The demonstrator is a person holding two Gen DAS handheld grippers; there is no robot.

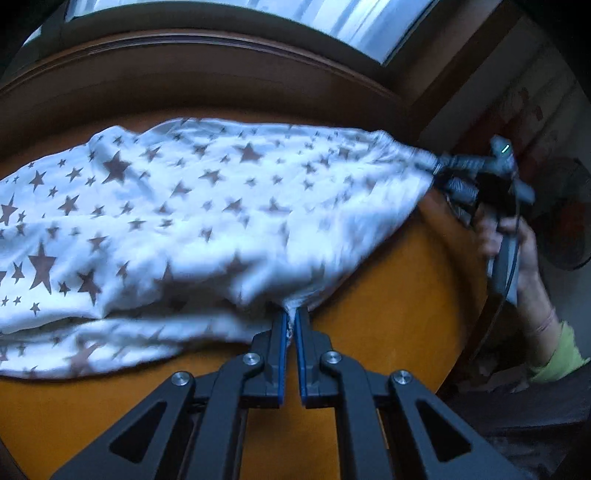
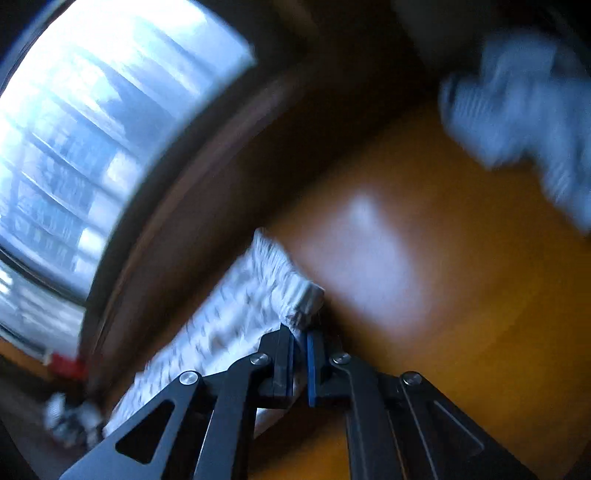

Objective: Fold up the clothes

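A white garment with brown stars (image 1: 192, 221) lies spread over the orange-brown table (image 1: 388, 295). My left gripper (image 1: 291, 314) is shut on its near edge. My right gripper (image 1: 437, 173) shows at the right in the left wrist view, shut on the garment's far right corner, which is pulled taut. In the blurred right wrist view my right gripper (image 2: 301, 328) pinches the ribbed hem of the garment (image 2: 273, 280), which trails down to the left.
A dark wooden headboard or ledge (image 1: 221, 74) runs behind the table under a window (image 1: 332, 18). Another pale cloth (image 2: 524, 110) lies at the table's far right in the right wrist view. A red object (image 2: 68, 365) sits low left.
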